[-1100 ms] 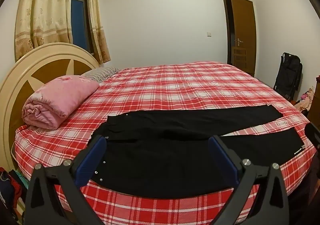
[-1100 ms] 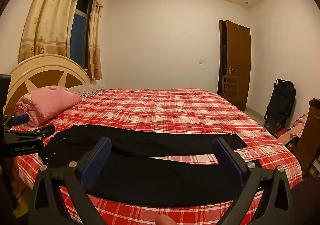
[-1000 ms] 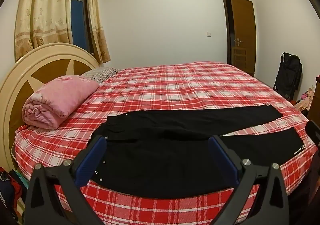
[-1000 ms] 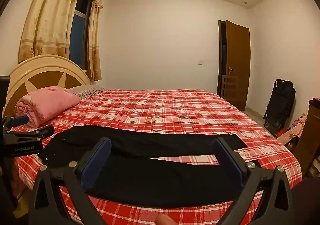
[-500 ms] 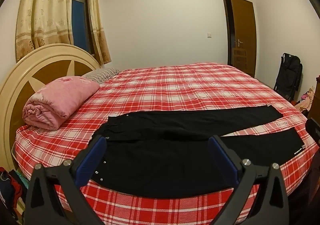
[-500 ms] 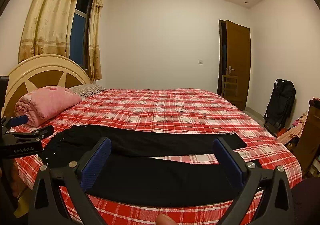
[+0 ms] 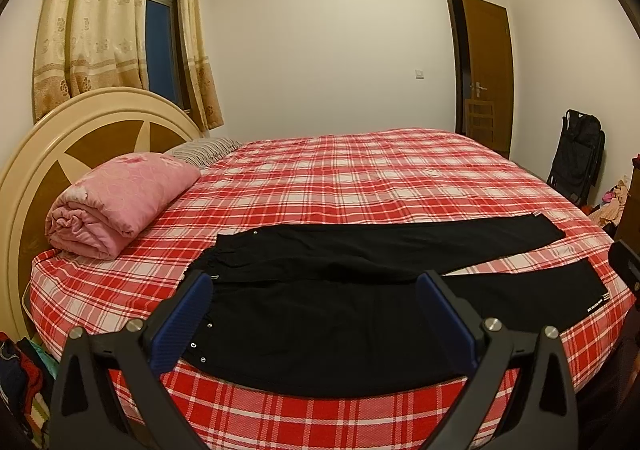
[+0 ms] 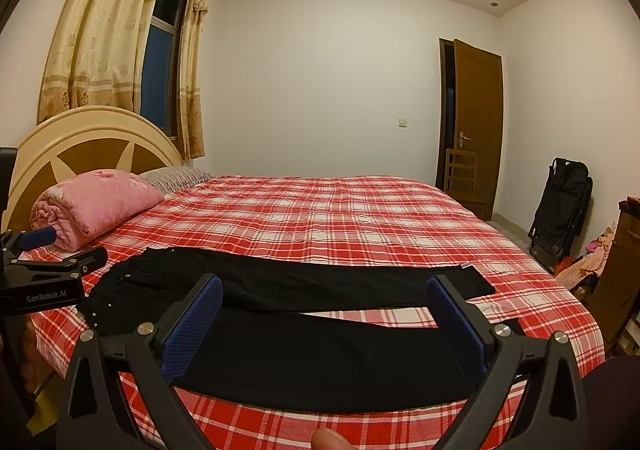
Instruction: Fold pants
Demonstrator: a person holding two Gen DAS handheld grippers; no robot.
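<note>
Left wrist view
Left gripper (image 7: 312,300): its two blue-padded fingers are standing wide apart and are holding nothing; it is hovering in front of the near edge of the bed.
Black pants (image 7: 360,290): one pair, lying flat on the red plaid bedspread (image 7: 340,186) near the front edge, waist toward the headboard (image 7: 80,122), the two legs spreading apart toward the right.
Progress: I am judging that no fold is made yet; the legs are not lying one on the other.
Count: one rolled pink quilt (image 7: 116,202), one striped pillow (image 7: 204,148), one brown door (image 7: 486,74), two curtains beside one window.

Right wrist view
Right gripper (image 8: 324,300): also gaping wide and empty, pointing over the pants (image 8: 320,338) without touching them.
Left gripper, seen from the side (image 8: 52,270): it is showing at the left edge, near the waist end, above the bedspread.
Fingertip (image 8: 330,441): one is showing at the bottom edge.
Remaining: bringing one leg onto the other, then folding the length; the whole task is looking still ahead.
Count: one folded black stroller (image 8: 560,206) by the right wall, one pink quilt (image 8: 96,206).
</note>
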